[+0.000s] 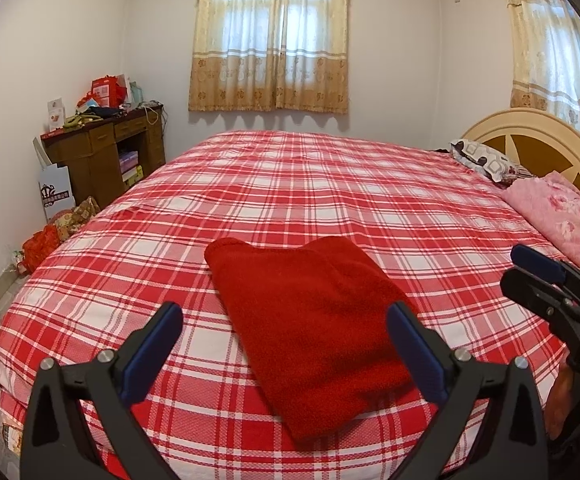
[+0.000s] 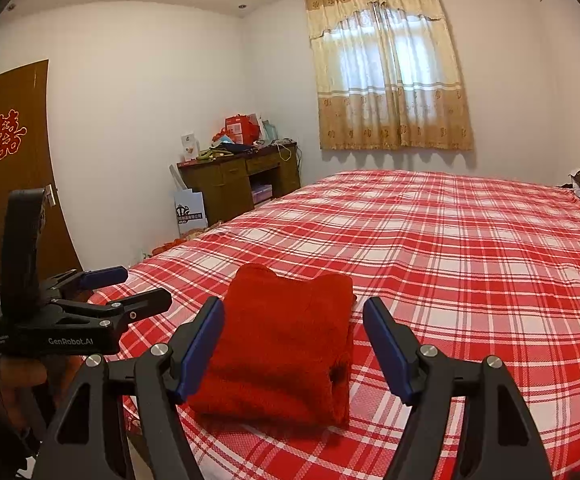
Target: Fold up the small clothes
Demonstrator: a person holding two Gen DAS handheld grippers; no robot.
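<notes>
Folded red fleece garment point(image 1: 310, 332) lying near the foot edge of the red-and-white plaid bed point(image 1: 330, 192); left claw point(image 1: 285, 344) and right claw point(image 2: 294, 344) both spread wide, holding nothing.

White walls, a curtained window point(image 1: 269, 36), a cluttered wooden desk point(image 1: 105, 148), and a plaid-covered bed point(image 1: 330, 184).
</notes>
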